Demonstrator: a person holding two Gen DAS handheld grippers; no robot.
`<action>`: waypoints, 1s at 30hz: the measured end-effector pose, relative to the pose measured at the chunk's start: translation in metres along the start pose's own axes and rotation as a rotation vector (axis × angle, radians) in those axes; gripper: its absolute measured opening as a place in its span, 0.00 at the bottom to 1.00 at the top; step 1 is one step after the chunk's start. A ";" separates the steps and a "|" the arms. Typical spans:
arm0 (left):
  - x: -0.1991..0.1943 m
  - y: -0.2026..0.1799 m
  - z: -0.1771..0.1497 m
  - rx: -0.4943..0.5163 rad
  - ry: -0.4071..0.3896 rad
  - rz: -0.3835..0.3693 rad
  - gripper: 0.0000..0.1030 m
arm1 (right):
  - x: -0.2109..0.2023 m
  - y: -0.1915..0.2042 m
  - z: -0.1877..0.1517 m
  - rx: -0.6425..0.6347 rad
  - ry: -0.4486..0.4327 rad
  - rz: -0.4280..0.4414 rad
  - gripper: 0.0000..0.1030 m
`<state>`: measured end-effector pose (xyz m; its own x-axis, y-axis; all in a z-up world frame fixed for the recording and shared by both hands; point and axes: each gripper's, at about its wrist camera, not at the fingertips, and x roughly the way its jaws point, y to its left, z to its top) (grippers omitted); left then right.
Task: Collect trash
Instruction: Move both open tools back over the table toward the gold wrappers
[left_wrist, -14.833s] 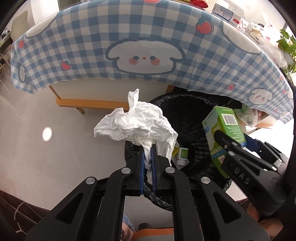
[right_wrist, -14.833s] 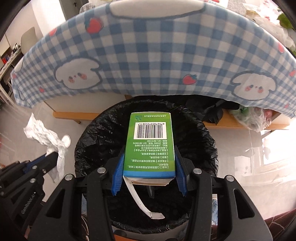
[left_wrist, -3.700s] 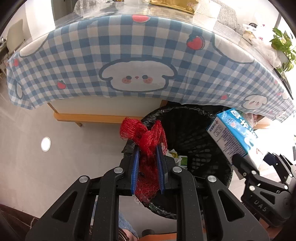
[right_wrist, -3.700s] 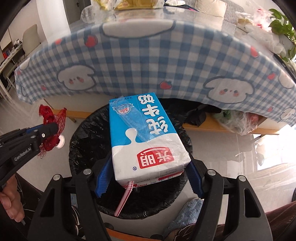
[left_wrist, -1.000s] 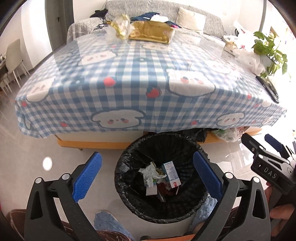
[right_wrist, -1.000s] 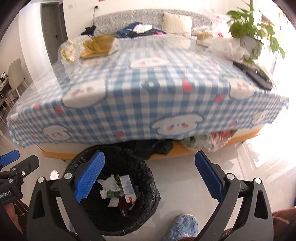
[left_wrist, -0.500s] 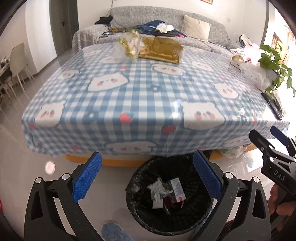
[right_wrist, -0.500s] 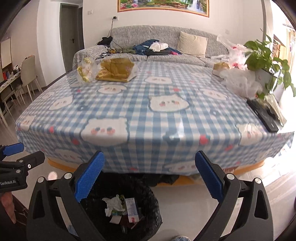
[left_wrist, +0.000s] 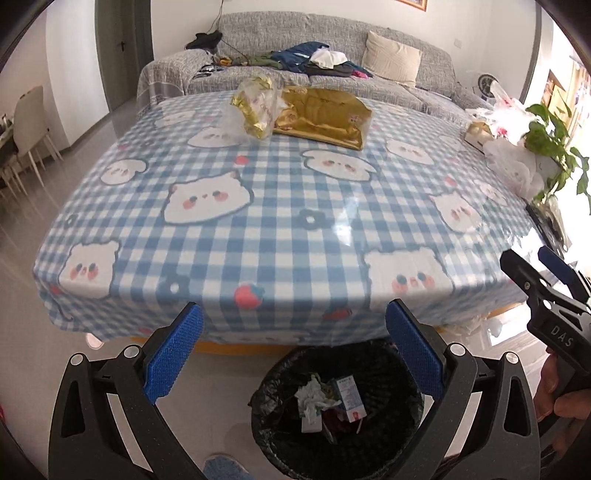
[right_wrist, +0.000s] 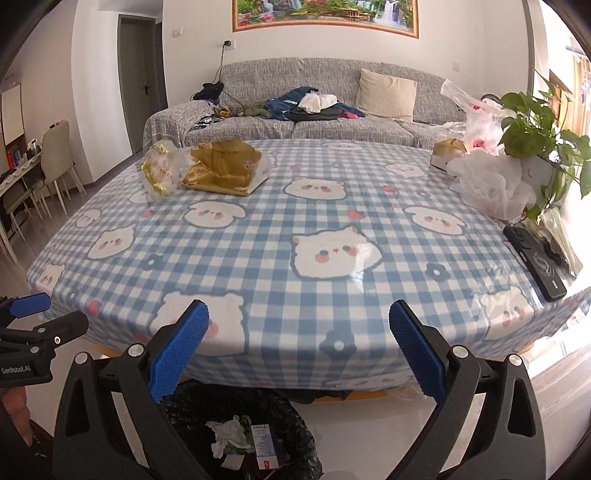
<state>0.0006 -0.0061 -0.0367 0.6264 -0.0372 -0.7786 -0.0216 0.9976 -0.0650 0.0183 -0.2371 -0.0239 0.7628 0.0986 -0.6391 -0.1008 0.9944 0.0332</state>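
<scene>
Both grippers are spread wide with nothing in them, held up over the near edge of the table (left_wrist: 280, 221). The left gripper (left_wrist: 293, 350) frames the trash bin (left_wrist: 406, 417) on the floor just under that edge; inside sit a crumpled tissue (left_wrist: 312, 393), a small milk carton (left_wrist: 349, 397) and something dark red. On the far left of the checked cloth lie a clear bag of gold wrappers (right_wrist: 162, 171) and a gold bag (right_wrist: 225, 168) touching it. The right gripper (right_wrist: 297, 341) points across the tabletop. Far right: white plastic bags (right_wrist: 491, 184), a potted plant (right_wrist: 532, 140) and a black remote (right_wrist: 533, 262).
</scene>
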 end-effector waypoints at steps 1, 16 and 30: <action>0.002 0.001 0.006 -0.003 -0.003 0.005 0.94 | 0.004 0.000 0.005 -0.005 -0.001 0.000 0.91; 0.042 0.013 0.063 0.004 0.008 0.042 0.94 | 0.054 0.004 0.050 -0.036 0.012 0.008 0.91; 0.079 0.034 0.111 -0.046 0.004 0.046 0.94 | 0.103 0.012 0.087 -0.051 0.023 0.026 0.91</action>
<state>0.1359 0.0316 -0.0311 0.6211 0.0079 -0.7837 -0.0858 0.9946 -0.0580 0.1509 -0.2113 -0.0227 0.7449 0.1233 -0.6557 -0.1533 0.9881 0.0116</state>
